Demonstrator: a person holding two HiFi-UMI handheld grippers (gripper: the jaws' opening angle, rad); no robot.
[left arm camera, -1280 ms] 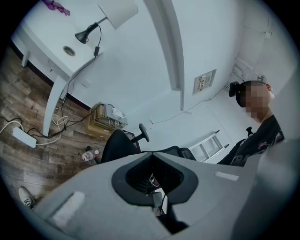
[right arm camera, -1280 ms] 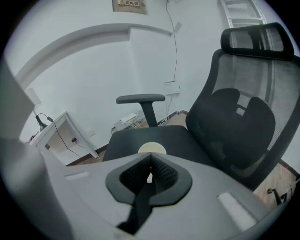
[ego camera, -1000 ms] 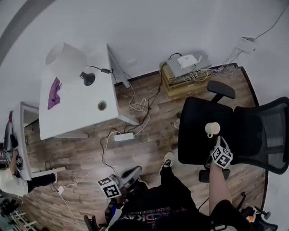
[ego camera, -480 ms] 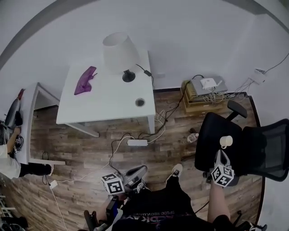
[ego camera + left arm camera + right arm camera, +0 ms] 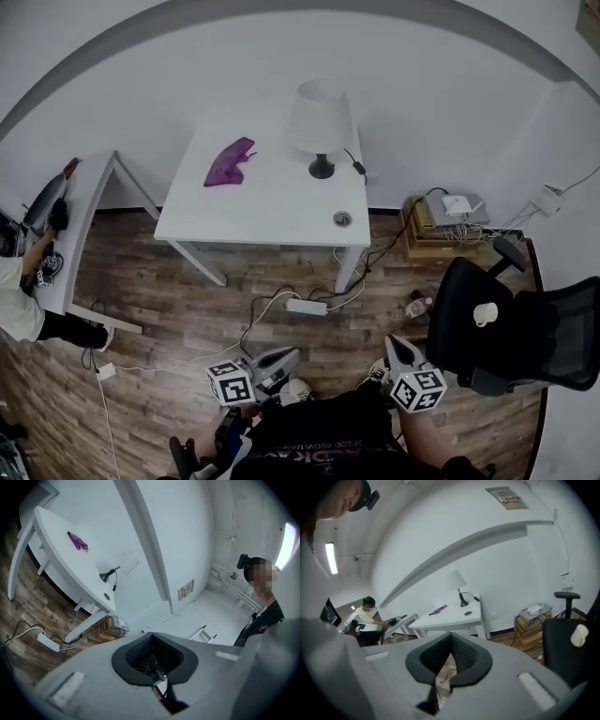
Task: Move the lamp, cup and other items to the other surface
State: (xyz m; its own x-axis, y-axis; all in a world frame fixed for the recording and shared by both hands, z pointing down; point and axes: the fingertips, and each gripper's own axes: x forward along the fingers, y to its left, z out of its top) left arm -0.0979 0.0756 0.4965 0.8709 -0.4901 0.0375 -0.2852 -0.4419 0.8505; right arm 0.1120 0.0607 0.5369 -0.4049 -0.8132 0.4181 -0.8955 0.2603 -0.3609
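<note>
**Lamp and purple item on the desk, cup on the chair**

The lamp point(image 5: 320, 127) stands upright near the back right of the white desk point(image 5: 262, 208). It has a pale cone shade over a thin dark stem and a round dark base, and its cord point(image 5: 354, 163) trails off toward the desk's right edge. Left of it, well apart, a purple item point(image 5: 230, 160) lies flat and crumpled. The white cup point(image 5: 485, 314) sits alone on the black seat of the office chair point(image 5: 461, 298), away from the desk.
</note>
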